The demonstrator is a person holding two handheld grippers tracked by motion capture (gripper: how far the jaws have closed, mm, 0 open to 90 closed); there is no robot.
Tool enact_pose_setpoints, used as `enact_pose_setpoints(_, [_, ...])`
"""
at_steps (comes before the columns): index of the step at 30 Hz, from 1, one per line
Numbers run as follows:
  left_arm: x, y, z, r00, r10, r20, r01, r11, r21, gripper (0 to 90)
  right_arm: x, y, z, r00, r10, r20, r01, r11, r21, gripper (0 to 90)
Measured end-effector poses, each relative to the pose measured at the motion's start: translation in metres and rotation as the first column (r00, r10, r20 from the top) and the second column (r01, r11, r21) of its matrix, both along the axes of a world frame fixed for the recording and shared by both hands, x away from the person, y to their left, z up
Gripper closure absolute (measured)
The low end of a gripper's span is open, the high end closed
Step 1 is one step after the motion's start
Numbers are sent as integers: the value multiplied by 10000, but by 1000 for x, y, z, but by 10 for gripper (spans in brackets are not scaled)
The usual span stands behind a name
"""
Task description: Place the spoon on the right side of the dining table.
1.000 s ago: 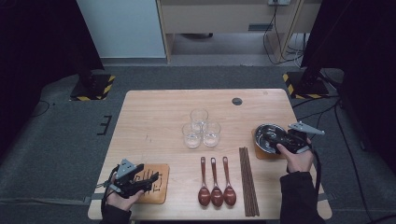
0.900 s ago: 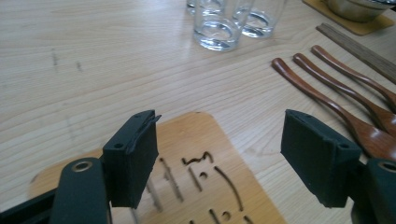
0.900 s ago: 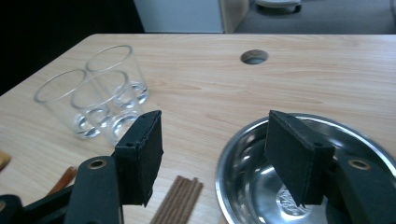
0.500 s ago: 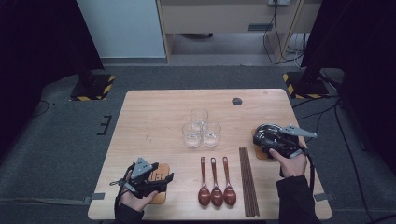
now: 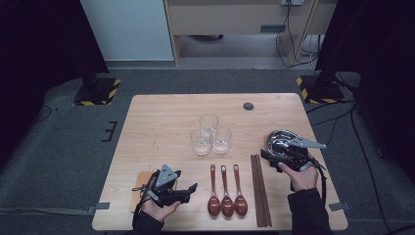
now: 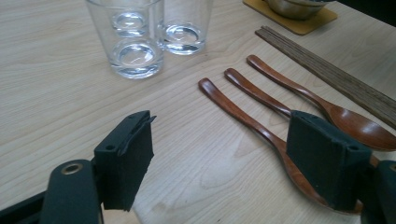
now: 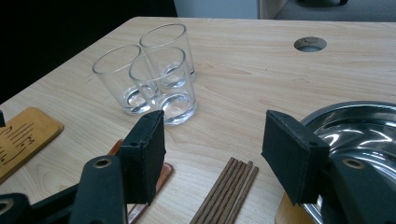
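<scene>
Left gripper [image 5: 190, 188] sits at the near left of the table [image 5: 161, 117], held low over the right edge of a wooden coaster [image 5: 139, 193]. Its jaws stand apart with nothing between them; in the left gripper view its right jaw hangs just over the bowl end of the leftmost spoon [image 6: 238, 114], not touching as far as can be told. Three dark wooden spoons [image 5: 226, 188] lie side by side just right of this gripper, handles pointing to the far side. A bundle of chopsticks [image 5: 260, 188] lies right of the spoons.

Right gripper [image 5: 268, 153] is at the near right, jaws likewise apart and empty. It rests at the near left rim of the steel bowl [image 5: 281, 138]; whether a jaw touches the rim cannot be told. The bowl stands on a yellow coaster [image 6: 299, 23]. Three empty glasses [image 5: 210, 134] stand clustered at mid-table, well apart from both grippers.

Assessment: the step in hand appears to be the approach to a pick, the left gripper on the leftmost spoon. Next move calls for lowering the jaws astride the spoon's handle, then closing squarely so it does not roll against its neighbour.
</scene>
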State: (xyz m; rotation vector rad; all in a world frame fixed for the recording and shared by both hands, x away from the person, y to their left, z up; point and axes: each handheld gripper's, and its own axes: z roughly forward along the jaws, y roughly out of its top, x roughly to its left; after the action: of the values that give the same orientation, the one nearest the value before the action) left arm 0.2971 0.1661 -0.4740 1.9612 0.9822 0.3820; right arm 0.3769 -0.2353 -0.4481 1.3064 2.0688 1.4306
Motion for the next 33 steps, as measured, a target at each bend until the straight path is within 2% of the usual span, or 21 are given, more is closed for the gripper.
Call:
enact_pose_setpoints(14, [1,-36,-5,9965,-842,4,841,9962,219,226,-2,5,-3,9998,194,-56,-194,9998,39,396])
enact_pose_setpoints(33, [4,-66,-11,9891,-1457,-189,1462,9888,303,229,-2,9,-7,9993,319,-170,-320,9995,-42,403])
